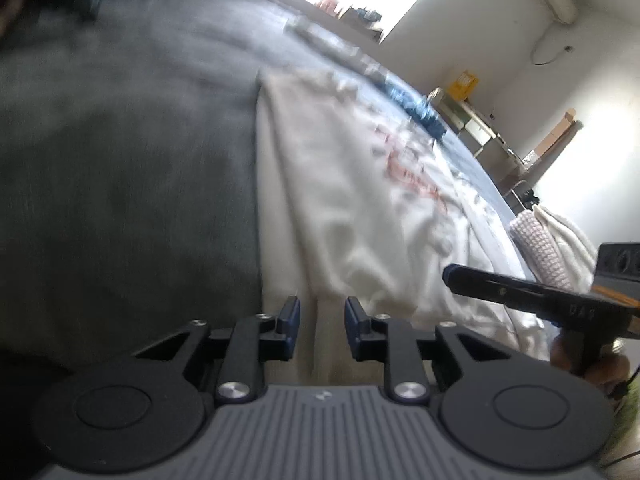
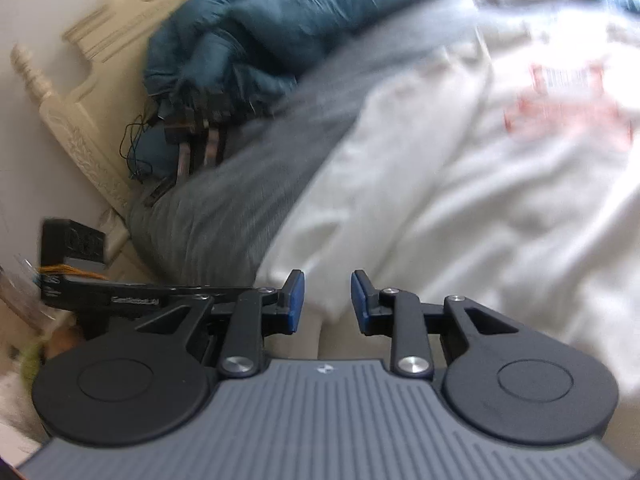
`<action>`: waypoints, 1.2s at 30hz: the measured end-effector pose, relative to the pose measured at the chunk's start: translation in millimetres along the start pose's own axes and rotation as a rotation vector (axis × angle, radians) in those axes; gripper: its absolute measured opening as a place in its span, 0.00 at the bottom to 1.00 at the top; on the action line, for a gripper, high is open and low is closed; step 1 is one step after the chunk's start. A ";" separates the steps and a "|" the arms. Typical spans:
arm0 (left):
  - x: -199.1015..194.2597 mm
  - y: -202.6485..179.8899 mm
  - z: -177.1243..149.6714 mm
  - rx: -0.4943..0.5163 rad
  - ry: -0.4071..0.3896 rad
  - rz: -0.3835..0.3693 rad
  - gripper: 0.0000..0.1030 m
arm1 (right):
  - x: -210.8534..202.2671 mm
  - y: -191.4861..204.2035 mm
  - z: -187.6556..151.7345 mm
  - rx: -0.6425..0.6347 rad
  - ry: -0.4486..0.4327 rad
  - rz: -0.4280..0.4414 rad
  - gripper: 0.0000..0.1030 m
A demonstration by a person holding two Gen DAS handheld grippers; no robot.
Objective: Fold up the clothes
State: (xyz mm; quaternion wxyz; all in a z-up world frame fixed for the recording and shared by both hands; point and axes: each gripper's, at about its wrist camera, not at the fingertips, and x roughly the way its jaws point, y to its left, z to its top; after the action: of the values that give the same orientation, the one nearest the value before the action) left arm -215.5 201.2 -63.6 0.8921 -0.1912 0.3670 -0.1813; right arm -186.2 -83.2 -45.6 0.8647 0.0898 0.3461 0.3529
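Observation:
A white T-shirt [image 1: 360,208] with a red print lies spread on the grey bed sheet [image 1: 120,160]. It is blurred in both views. My left gripper [image 1: 322,314] hovers over the shirt's near edge, open, with only cloth showing behind the gap. My right gripper [image 2: 327,300] is also open, above the near corner of the same shirt [image 2: 460,200], and nothing sits between its blue pads. In the left wrist view, the black finger of the right gripper [image 1: 500,286] reaches in from the right. It is held by a hand [image 1: 600,368].
A bunched teal duvet [image 2: 260,40] lies at the head of the bed against a cream carved headboard [image 2: 80,128]. A folded pile of pale knit and white cloth [image 1: 552,240] rests at the bed's right edge. Shelving and cardboard boxes [image 1: 480,120] stand by the white wall.

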 end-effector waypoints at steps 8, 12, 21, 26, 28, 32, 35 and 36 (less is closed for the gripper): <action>36.9 -10.3 -3.0 0.068 0.013 0.056 0.20 | 41.4 4.0 -16.3 -0.174 0.027 -0.108 0.21; 32.2 3.1 2.0 0.001 0.001 0.004 0.18 | 42.0 -3.8 -13.1 -0.161 0.059 -0.105 0.20; 40.1 -11.5 23.0 0.063 -0.081 -0.006 0.37 | 60.3 -9.8 50.9 -0.230 -0.059 -0.139 0.21; 55.6 0.7 5.2 0.070 -0.057 -0.023 0.36 | 84.4 -45.7 44.4 -0.147 0.088 -0.199 0.20; 54.5 6.4 3.6 0.072 -0.068 -0.050 0.36 | 75.5 -54.1 55.8 -0.089 0.115 -0.161 0.20; 55.6 20.6 1.6 0.040 -0.093 -0.112 0.36 | 76.7 -70.3 116.1 -0.046 0.055 -0.166 0.21; 55.1 30.7 -4.4 0.029 -0.127 -0.159 0.36 | 111.7 -95.4 164.5 -0.050 0.022 -0.227 0.21; 54.6 32.8 -6.4 0.030 -0.136 -0.169 0.36 | 127.3 -106.7 176.8 -0.037 0.025 -0.246 0.21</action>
State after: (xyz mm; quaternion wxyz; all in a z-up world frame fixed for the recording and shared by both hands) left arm -177.8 202.8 -115.3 0.8993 -0.2200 0.2852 -0.2480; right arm 54.3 -60.2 -24.8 0.8986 0.0260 0.3586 0.2514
